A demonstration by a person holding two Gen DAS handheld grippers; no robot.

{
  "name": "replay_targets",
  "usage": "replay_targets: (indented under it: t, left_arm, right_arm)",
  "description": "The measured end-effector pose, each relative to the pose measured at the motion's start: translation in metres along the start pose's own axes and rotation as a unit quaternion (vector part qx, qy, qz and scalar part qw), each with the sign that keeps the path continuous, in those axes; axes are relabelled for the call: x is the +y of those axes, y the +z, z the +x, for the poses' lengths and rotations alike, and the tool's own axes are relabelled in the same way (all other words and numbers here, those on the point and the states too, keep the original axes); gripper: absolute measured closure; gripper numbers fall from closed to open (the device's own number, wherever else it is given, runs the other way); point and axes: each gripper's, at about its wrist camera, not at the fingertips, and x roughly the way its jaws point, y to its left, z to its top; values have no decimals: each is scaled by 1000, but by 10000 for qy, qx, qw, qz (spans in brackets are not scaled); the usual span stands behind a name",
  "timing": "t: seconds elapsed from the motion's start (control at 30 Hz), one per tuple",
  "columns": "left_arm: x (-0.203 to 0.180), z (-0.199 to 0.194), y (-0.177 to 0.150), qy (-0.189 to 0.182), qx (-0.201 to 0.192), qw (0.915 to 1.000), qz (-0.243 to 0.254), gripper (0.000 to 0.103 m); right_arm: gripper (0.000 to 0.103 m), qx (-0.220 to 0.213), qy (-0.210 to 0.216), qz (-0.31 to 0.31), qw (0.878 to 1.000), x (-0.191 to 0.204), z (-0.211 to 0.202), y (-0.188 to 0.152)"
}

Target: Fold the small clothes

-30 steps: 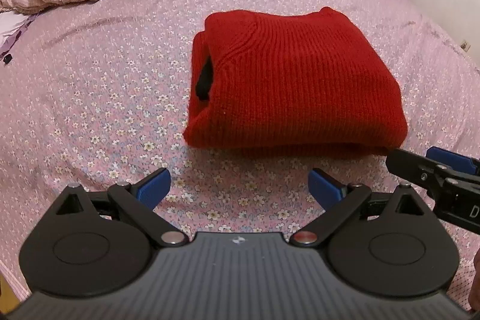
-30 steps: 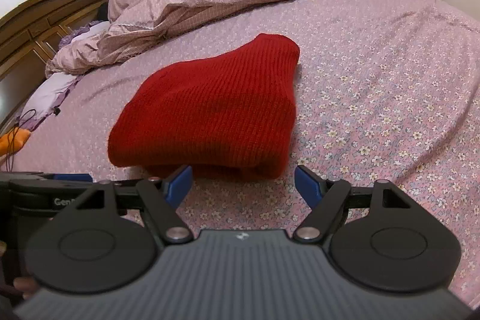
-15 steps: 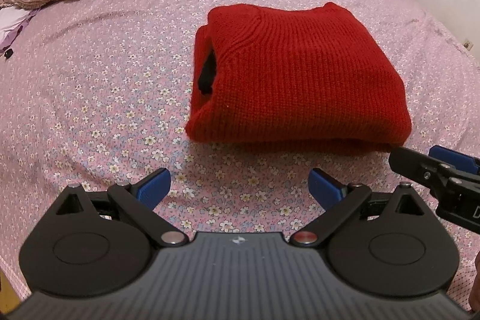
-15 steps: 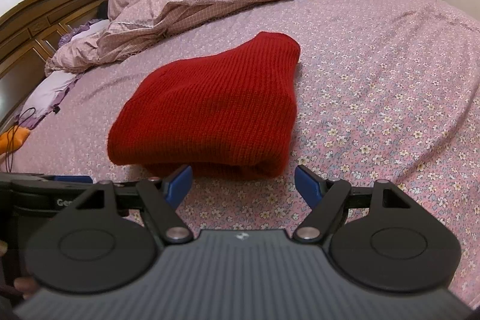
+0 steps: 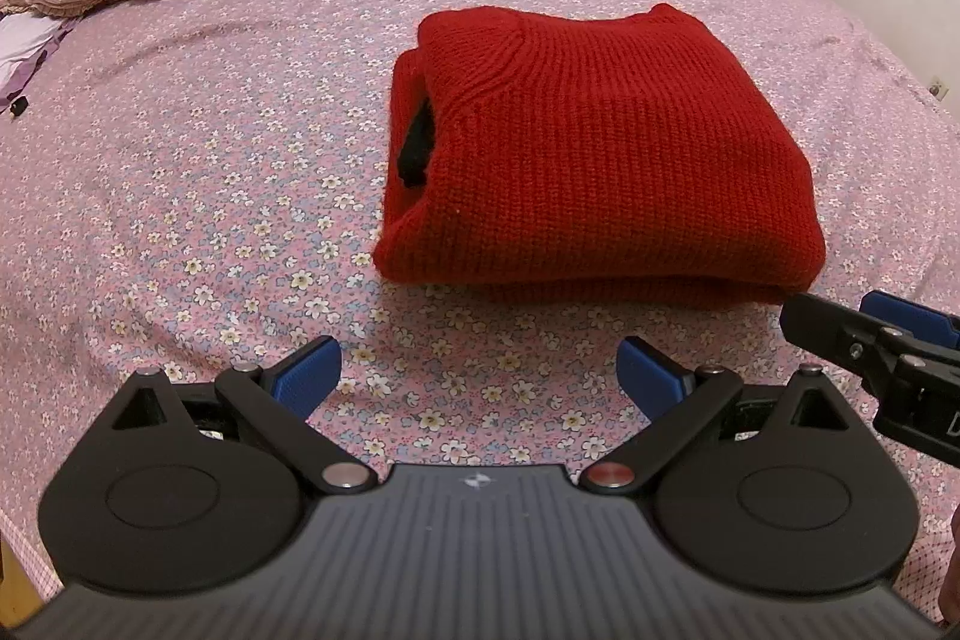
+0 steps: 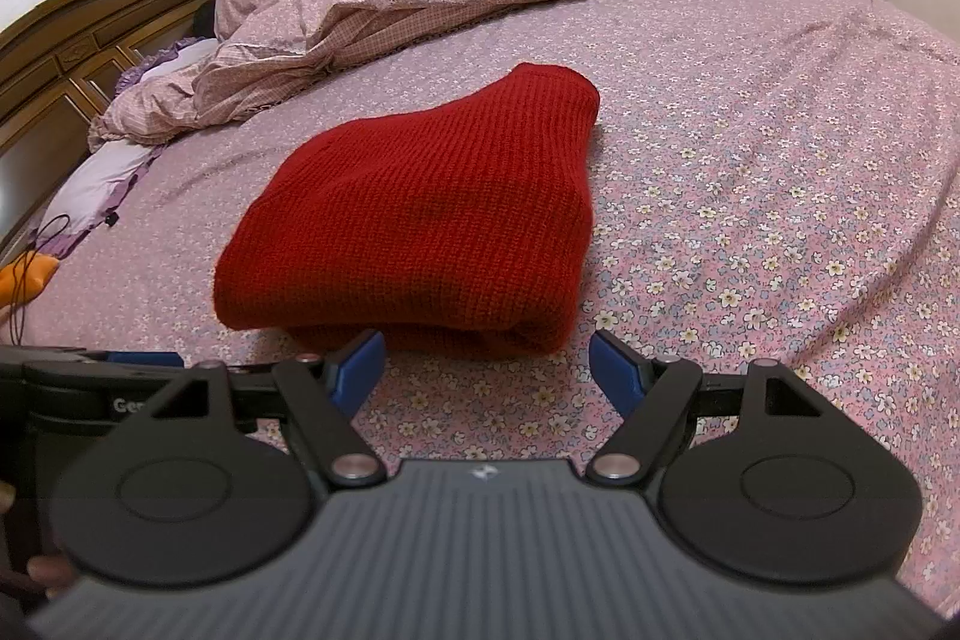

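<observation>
folded red knit sweater [image 5: 600, 148] centre frame on the floral bed sheet [image 5: 210, 160].
left claw [image 5: 479, 375] and right claw [image 6: 487, 370] spread wide, empty, low in frame just short of its near edge.

A solid red ribbed-knit sweater [image 5: 600, 148] with black showing inside its neck opening lies on a pink bed [image 5: 210, 148] sheet printed with small white flowers; black tongs [image 5: 479, 376] carry blue pads [image 5: 309, 375].

Both tongs [image 5: 479, 370] [image 6: 486, 364] are matte black with blue fingertip pads [image 5: 306, 370], silver pivot screws and ribbed grey bodies
</observation>
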Motion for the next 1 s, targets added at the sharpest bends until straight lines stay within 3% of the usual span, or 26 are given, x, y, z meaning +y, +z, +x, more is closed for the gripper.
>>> replay_targets:
  t: [1.0]
  left_arm:
    - [1, 1, 0, 17, 10, 10000, 10, 3]
  right_arm:
    - [26, 2, -6, -30, 10000, -2, 2, 0]
